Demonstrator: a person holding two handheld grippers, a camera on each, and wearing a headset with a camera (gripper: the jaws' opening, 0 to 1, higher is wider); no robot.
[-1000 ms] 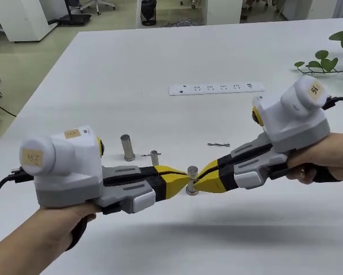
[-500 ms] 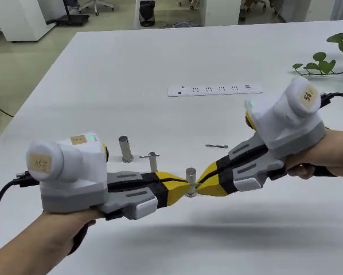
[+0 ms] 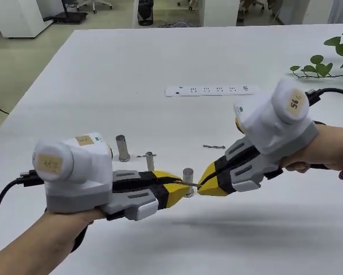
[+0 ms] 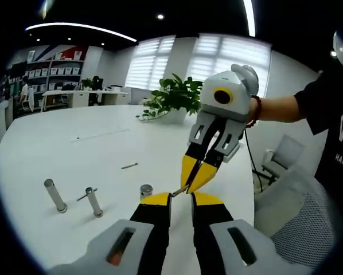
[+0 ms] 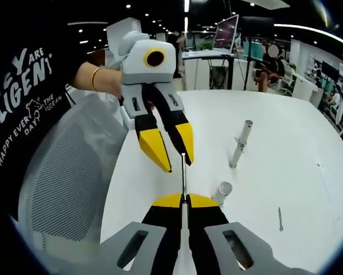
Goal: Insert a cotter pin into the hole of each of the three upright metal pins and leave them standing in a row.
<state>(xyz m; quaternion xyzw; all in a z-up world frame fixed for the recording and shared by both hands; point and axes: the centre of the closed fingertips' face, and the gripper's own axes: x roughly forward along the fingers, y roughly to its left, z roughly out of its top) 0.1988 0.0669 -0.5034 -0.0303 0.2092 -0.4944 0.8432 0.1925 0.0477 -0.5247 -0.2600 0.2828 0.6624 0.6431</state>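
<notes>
Near the front of the white table we keep the right gripper clenched on a cotter pin, its free end pointing at the left gripper, whose jaws stand apart and grasp nothing. Just beside both sets of tips stands an upright metal pin, which neither gripper holds. Farther left stand a middle pin, with a cotter already crossing it, and a far pin, while a spare cotter pin lies flat beyond.

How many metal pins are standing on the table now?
3, in a row: left pin, middle pin, right pin nearest you.
</notes>
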